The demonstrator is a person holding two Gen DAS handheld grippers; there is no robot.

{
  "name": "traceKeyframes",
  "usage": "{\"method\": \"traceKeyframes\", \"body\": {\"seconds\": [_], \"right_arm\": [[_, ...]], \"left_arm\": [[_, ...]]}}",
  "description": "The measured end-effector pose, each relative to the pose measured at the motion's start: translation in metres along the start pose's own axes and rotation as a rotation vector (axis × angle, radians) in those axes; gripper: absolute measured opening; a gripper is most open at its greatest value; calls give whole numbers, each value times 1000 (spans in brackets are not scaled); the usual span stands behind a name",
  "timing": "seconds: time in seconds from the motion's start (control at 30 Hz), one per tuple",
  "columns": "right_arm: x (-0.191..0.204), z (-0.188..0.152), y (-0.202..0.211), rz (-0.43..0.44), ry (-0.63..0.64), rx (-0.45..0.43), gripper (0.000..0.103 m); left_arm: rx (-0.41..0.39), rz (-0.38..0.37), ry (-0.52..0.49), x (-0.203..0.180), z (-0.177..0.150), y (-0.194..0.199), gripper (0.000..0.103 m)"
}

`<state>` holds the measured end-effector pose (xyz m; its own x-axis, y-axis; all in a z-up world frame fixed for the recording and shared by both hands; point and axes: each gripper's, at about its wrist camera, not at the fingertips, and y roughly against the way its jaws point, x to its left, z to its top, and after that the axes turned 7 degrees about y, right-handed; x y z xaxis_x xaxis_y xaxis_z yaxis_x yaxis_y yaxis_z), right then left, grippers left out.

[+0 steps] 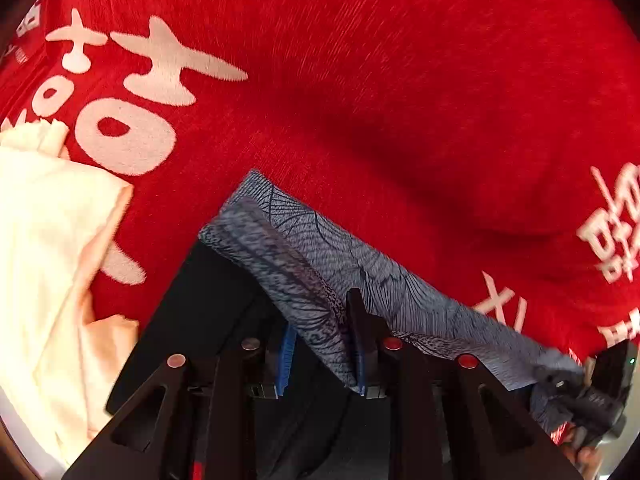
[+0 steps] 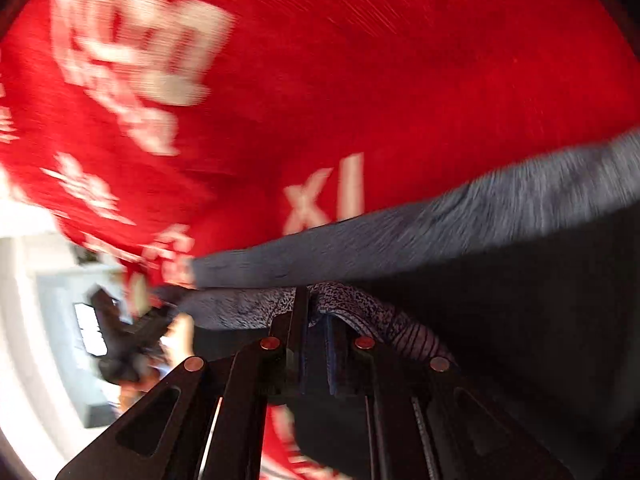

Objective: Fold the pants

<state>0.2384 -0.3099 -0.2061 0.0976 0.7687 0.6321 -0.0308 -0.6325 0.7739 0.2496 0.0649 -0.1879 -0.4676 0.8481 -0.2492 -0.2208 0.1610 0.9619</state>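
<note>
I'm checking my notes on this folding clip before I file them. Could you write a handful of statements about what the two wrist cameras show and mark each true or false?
1. The surface under the work is a red cloth with pale printed characters. True.
2. The pants are plain black. False: they are grey-blue with a fine dark line pattern.
3. The right gripper is shut on the pants. True.
4. A cream garment lies at the left edge of the left wrist view. True.
5. The left gripper hangs clear of any fabric. False: pants fabric runs between its fingers.
</note>
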Motion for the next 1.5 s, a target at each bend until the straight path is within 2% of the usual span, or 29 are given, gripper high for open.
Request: {"method": "traceKeyframes", "body": {"seconds": [0.07,0.1,0.13,0.17,0.2,0.23,0.3,0.4,0.47,0.53,0.6,0.63,0.7,0.73,0.8,0.83,0.9,1.0,1.2,1.4,1.5], "right_arm": [[1,4,-1,-3,6,8,9],[2,5,1,-2,8,17,12],[5,7,6,-8,19,23,20],[8,9,11,-16,33,20,27],[11,12,19,-17,48,18,41],[16,15,26,-23,56,7,53],[25,16,51,-80,83,-57,60],[43,0,71,-54,132,-77,60],[50,-20,65,-48,163,-36,59],[49,-45,44,-91,187,49,59],[38,-60,24,-177,202,101,59],[31,-66,16,-220,212,116,55],[28,-69,24,-195,228,69,55],[29,-70,31,-203,223,58,55],[28,-76,55,-200,216,-7,56],[25,-83,67,-198,210,-31,60],[17,-102,92,-220,175,-85,66],[-1,-133,120,-255,94,-117,67],[-27,-244,160,-392,-12,-148,67],[-56,-354,174,-417,-215,-192,67],[-67,-387,173,-397,-277,-210,67]], "left_arm": [[-10,1,14,-10,5,4,31],[-24,4,8,-10,6,10,39],[-59,29,-6,-10,6,20,60],[-127,92,-25,-9,5,36,70],[-179,132,-36,-9,5,48,76],[-223,162,-60,-8,7,61,76],[-232,207,-105,-6,5,71,76],[-187,250,-217,-21,-18,64,76],[-122,262,-317,-38,-48,41,76],[-60,283,-385,-56,-77,7,76],[-31,309,-424,-65,-96,-13,76],[-48,369,-443,-70,-107,-26,78],[-99,419,-478,-77,-117,-31,81],[-91,427,-501,-82,-121,-32,81],[-59,410,-516,-86,-124,-27,81],[-44,393,-523,-89,-128,-20,81],[-48,375,-543,-95,-136,-7,81],[-58,323,-592,-108,-157,15,81],[-13,220,-706,-136,-220,26,81],[26,121,-835,-153,-288,40,81],[62,97,-867,-152,-311,42,81]]}}
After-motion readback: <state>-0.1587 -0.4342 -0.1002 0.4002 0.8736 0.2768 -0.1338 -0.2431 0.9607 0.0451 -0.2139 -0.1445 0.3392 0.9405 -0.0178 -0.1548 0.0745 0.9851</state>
